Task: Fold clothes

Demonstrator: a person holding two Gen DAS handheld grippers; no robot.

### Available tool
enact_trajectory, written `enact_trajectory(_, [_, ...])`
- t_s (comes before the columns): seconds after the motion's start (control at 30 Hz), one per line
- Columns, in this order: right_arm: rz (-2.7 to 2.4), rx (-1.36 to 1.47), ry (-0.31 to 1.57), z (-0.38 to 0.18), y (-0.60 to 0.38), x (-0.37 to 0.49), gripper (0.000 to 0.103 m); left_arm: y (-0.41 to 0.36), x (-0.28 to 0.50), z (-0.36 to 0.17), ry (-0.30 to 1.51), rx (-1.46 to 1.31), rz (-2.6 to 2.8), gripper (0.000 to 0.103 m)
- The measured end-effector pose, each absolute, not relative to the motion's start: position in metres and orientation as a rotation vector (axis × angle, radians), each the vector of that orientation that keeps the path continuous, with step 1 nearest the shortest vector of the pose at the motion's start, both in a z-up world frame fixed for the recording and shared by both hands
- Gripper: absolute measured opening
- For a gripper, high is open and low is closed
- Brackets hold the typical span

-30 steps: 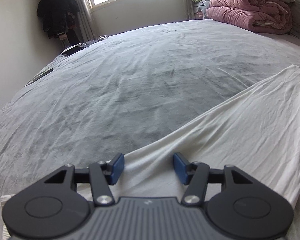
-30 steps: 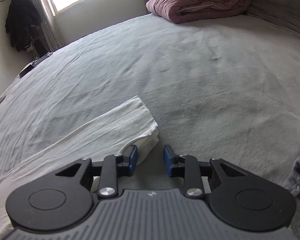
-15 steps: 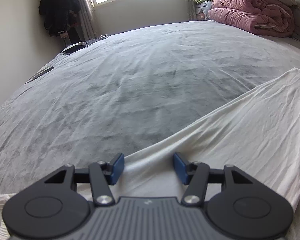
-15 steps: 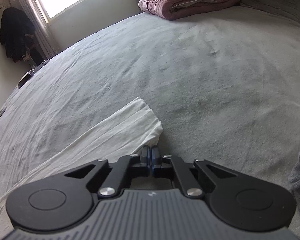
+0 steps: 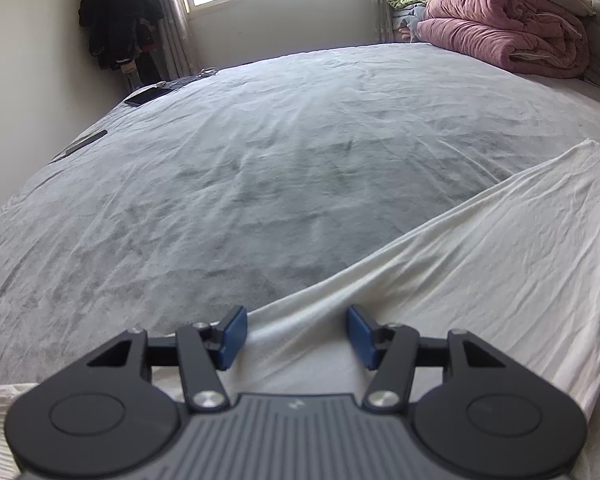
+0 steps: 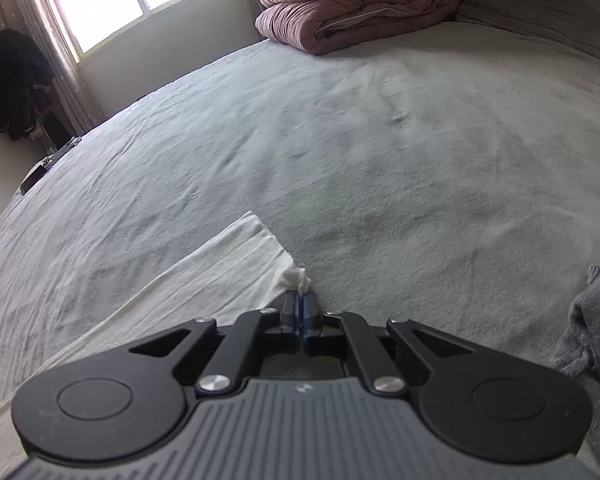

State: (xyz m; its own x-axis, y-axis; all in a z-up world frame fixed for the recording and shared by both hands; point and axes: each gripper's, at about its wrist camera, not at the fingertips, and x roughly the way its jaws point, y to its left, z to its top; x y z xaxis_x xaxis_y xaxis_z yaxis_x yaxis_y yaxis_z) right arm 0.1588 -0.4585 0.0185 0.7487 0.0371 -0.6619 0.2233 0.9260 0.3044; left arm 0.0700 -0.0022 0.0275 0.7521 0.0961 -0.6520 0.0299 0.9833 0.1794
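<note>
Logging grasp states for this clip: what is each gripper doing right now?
Left gripper: open, white garment between its pads, not pinched.
Right gripper: shut on the white garment's corner.

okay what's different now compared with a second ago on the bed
The right gripper shut, pinching the near corner of the white garment, which now bunches up at its tips. The left gripper stayed open over the garment's other end, and the grey bedcover is unchanged.

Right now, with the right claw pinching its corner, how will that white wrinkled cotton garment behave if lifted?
The white wrinkled cotton garment probably goes floppy: its corner already bunches at the shut right claw. It looks thin and light, lying creased on the grey bedsheet. The far end would likely sag and drag, since the left claw stands open.
</note>
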Motion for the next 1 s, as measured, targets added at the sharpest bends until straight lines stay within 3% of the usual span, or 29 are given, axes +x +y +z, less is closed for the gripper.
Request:
enact_trajectory(0.17, [-0.13,0.236,0.724,0.026,-0.444,0.159,0.005,-0.003,0.07,0.028,0.721,0.18,0.04,0.057])
enact_trajectory(0.2, [-0.156,0.17,0.708,0.031,-0.438,0.158,0.014,-0.004,0.07,0.029,0.722,0.182,0.041,0.057])
enact_trajectory(0.23, [-0.176,0.112,0.688,0.036,-0.433,0.156,0.016,-0.004,0.07,0.029,0.723,0.184,0.042,0.057])
enact_trajectory(0.6, [0.173,0.029,0.675,0.053,-0.329,0.135,0.016,-0.007,0.06,0.036,0.728,0.171,0.039,0.057])
enact_trajectory(0.73, [0.32,-0.053,0.727,0.037,-0.282,0.127,0.026,-0.006,0.055,0.033,0.726,0.189,0.038,0.057])
enact_trajectory(1.0, [0.305,-0.152,0.742,0.023,-0.278,0.12,0.033,0.011,0.053,0.032,0.732,0.159,0.063,0.057])
